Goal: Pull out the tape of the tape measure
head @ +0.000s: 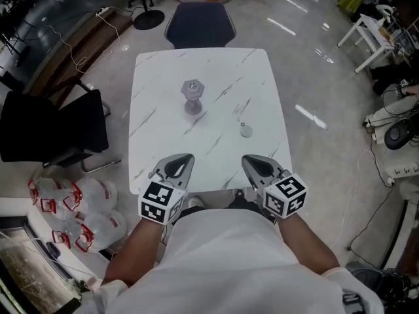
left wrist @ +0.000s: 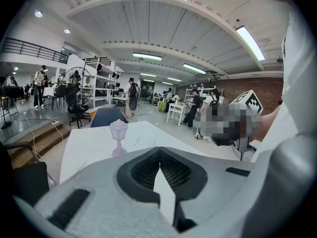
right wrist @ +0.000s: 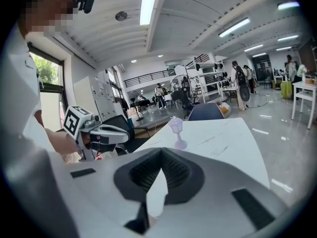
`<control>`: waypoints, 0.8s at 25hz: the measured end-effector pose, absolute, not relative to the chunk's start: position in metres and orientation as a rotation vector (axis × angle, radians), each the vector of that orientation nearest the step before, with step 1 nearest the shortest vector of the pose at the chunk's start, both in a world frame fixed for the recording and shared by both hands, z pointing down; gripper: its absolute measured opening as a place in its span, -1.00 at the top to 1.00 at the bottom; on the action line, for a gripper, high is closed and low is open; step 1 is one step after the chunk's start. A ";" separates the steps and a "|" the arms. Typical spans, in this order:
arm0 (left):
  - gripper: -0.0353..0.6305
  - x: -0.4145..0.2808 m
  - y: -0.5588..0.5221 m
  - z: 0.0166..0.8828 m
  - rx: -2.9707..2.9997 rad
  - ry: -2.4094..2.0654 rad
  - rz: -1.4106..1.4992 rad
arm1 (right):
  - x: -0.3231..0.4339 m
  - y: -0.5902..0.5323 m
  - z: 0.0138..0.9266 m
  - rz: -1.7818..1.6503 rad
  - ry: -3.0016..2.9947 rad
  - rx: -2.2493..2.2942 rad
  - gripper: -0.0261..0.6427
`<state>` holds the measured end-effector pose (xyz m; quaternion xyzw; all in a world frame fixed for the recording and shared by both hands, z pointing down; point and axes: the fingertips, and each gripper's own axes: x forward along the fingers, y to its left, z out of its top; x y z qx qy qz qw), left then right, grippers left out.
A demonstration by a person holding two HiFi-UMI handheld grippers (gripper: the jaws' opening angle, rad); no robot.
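i see a white, grey-veined worktop [head: 154,142], square with rounded corners. the small round tape measure [head: 245,131] lies right of centre, well apart from a lilac lantern-shaped ornament [head: 192,97]. my left gripper [head: 185,158] and right gripper [head: 251,161] hover at the lower edge, both pinched together, holding nothing.

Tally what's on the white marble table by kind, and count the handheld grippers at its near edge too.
Purple lantern ornament: 1
Tape measure: 1
Grippers: 2 (left gripper, right gripper)
Total: 4
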<state>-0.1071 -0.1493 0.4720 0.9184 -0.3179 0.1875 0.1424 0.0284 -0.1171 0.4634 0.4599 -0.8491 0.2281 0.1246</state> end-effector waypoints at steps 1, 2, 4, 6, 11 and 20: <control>0.87 -0.104 -0.152 0.471 2.650 -0.924 0.541 | 0.032 -0.120 0.462 0.656 -2.479 1.331 0.90; 0.87 -0.100 -0.154 0.469 2.651 -0.932 0.540 | 0.036 -0.122 0.462 0.649 -2.482 1.324 0.90; 0.87 -0.092 -0.160 0.468 2.649 -0.951 0.537 | 0.045 -0.127 0.463 0.645 -2.485 1.315 0.90; 0.87 -0.085 -0.164 0.468 2.644 -0.966 0.537 | 0.054 -0.130 0.465 0.647 -2.486 1.309 0.90; 0.87 -0.063 -0.165 0.483 2.619 -0.967 0.610 | 0.075 -0.137 0.470 0.662 -2.489 1.308 0.90; 0.70 0.012 -0.175 0.533 2.608 -0.856 0.799 | 0.121 -0.150 0.493 0.720 -2.473 1.344 0.90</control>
